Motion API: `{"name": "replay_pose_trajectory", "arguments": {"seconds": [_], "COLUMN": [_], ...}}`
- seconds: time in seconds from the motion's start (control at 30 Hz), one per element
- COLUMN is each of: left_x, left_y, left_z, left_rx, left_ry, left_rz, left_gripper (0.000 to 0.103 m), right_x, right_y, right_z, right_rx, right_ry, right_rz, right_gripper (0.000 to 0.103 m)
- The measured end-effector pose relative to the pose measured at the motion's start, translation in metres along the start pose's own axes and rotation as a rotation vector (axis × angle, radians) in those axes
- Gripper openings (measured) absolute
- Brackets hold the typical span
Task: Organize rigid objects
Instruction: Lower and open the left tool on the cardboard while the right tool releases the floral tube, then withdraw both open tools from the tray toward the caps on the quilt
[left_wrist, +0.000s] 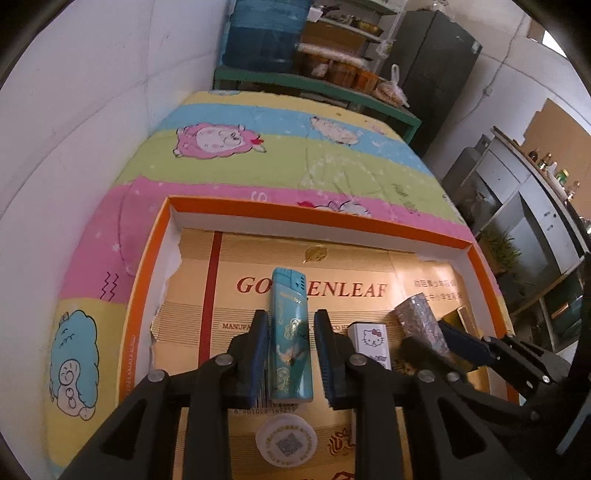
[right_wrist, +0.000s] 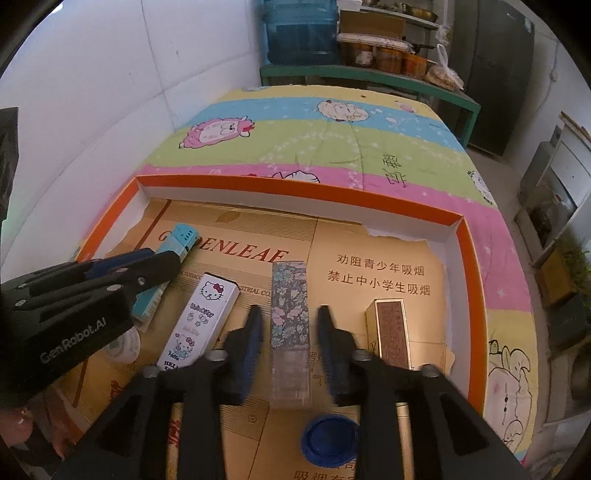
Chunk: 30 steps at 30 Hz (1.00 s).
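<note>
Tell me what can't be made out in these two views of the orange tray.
- Teal lighter: lower half hidden behind the left claw in the right wrist view.
- Gold box: mostly hidden behind the right claw in the left wrist view.
- Blue cap: partly covered by the right claw's frame.
- White round lid: QR print too blurred to read.

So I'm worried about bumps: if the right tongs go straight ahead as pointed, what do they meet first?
Probably the floral lighter, already between the open right tongs; beyond it, the tray's far wall.
</note>
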<state>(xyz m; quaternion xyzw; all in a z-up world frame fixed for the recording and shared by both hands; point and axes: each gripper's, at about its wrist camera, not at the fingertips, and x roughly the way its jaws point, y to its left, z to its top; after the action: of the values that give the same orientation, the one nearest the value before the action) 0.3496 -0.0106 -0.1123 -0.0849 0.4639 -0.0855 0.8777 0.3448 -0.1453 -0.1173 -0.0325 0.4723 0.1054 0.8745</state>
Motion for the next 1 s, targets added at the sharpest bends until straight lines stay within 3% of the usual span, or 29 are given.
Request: {"name": "replay_pose_trajectory", "arguments": {"seconds": [0.07, 0.13, 0.53, 0.73, 1.0], "left_x": [-0.005, -0.011, -0.062, -0.086, -0.126], "left_y": [-0.002, -0.004, -0.010, -0.017, -0.018], "left_z": [-0.001, -0.002, -0.018, -0.040, -0.077], "left_rx": [0.010, 0.018, 0.017, 0.071, 0.066], "left_ry": [-0.016, -0.037, -0.138, -0.155, -0.203], "left_rz": [0.003, 0.003, -0.041, -0.047, -0.049], "left_gripper": [0.048, 0.054, 0.055, 0.055, 0.055], "right_x": [-0.003, -0.006, -0.056, -0.091, -0.134], "right_y": [0.001, 0.001, -0.004, -0.004, 0.010], "right_z": [-0.001, -0.001, -0.021, -0.041, -0.076], "right_rx": [0.000, 0.000, 0.079, 0.118, 0.116], "right_ry": [-0.008, -0.014, -0.122, -0.179, -0.225], "right_rz": [-0.004, -0.009, 0.012, 0.039, 0.037], "right_gripper": [0.048, 0.049, 0.049, 0.049, 0.049]}}
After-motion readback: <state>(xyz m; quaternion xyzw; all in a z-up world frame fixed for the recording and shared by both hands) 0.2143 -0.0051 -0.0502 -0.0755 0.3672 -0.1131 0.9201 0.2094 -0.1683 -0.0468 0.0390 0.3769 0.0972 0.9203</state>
